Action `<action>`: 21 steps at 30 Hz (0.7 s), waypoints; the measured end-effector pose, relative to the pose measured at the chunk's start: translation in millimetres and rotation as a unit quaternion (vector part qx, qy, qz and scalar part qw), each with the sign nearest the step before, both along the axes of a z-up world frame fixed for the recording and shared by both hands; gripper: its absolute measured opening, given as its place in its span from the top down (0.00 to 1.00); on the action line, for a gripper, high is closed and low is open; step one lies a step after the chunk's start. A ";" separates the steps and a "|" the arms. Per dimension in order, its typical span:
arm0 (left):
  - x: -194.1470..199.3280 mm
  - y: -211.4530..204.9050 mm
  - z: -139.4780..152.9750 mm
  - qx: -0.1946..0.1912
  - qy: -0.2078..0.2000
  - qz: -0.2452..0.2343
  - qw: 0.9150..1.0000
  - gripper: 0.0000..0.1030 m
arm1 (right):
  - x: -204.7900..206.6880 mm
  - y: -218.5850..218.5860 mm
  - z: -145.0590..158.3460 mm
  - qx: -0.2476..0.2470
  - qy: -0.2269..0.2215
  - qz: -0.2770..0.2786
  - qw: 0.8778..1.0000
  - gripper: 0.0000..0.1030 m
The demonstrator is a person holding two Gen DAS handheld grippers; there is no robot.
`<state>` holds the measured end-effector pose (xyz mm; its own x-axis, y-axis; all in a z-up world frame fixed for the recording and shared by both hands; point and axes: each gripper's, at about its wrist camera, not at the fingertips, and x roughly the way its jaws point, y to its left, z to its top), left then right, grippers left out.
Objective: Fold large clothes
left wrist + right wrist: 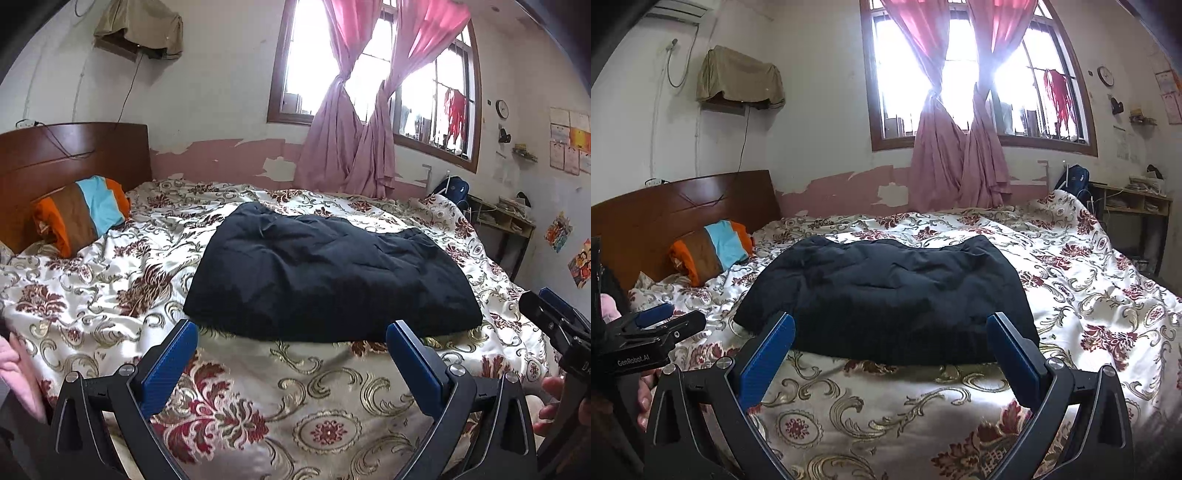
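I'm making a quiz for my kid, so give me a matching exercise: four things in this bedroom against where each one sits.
Things:
1. folded black garment
2. striped orange, brown and blue pillow
3. knotted pink curtains
4. round wall clock

Places:
A. right of the window
B. by the wooden headboard
C. middle of the floral bedspread
D. hanging over the window

Pairs: 1-C, 2-B, 3-D, 4-A

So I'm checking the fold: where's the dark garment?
The dark garment lies mid-bed on the floral bedspread, beyond both open grippers, right of the striped pillow.
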<state>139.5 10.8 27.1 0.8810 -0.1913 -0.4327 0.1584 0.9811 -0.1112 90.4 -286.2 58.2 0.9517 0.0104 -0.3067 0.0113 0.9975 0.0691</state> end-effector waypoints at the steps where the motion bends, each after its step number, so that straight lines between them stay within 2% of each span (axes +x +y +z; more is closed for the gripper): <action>1: -2.0 0.9 -1.2 0.000 0.000 0.002 1.000 0.00 | -2.4 -0.2 -0.5 0.001 0.000 -0.001 1.000 0.01; 12: -29.7 5.2 -6.8 0.014 -0.008 0.021 1.000 0.00 | -21.0 -5.5 -10.1 -0.003 0.013 -0.012 1.000 0.01; 21: -32.9 6.1 -13.6 0.012 0.004 0.021 1.000 0.00 | -15.8 -4.9 -24.0 0.003 0.047 0.000 0.999 0.02</action>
